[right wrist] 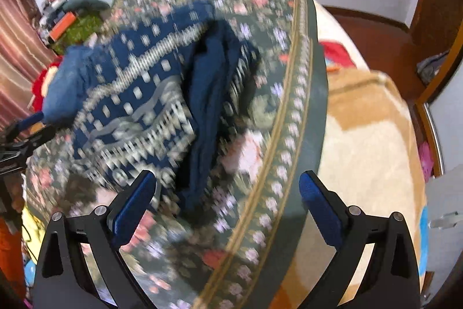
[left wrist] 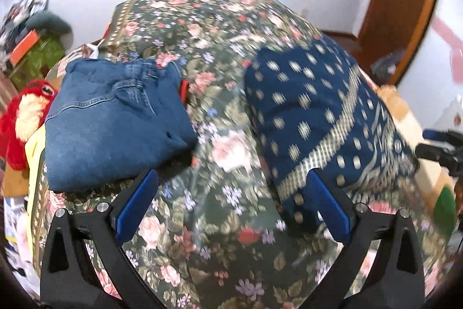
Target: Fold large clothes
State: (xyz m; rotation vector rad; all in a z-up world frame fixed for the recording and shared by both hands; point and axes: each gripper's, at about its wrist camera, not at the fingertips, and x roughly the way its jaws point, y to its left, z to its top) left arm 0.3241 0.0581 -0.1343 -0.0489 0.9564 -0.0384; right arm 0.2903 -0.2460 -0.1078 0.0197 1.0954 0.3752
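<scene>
The bedspread is dark green with pink and red roses and lilac flowers. At centre left lie plain mid-blue folded jeans; at right, a navy cloth with cream dots and a checked cream band. A red plush toy sits at far left. A tan-and-cream blanket fills the right wrist view's right side.

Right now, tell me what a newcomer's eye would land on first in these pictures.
First, the flowered bedspread that fills both views. On it lie a folded pair of jeans toward its left and a dark blue patterned garment toward its right, bunched rather than neatly folded. Beyond the bed's left edge sits a bright red plush toy, and both tools, left and right, are open and empty.
</scene>
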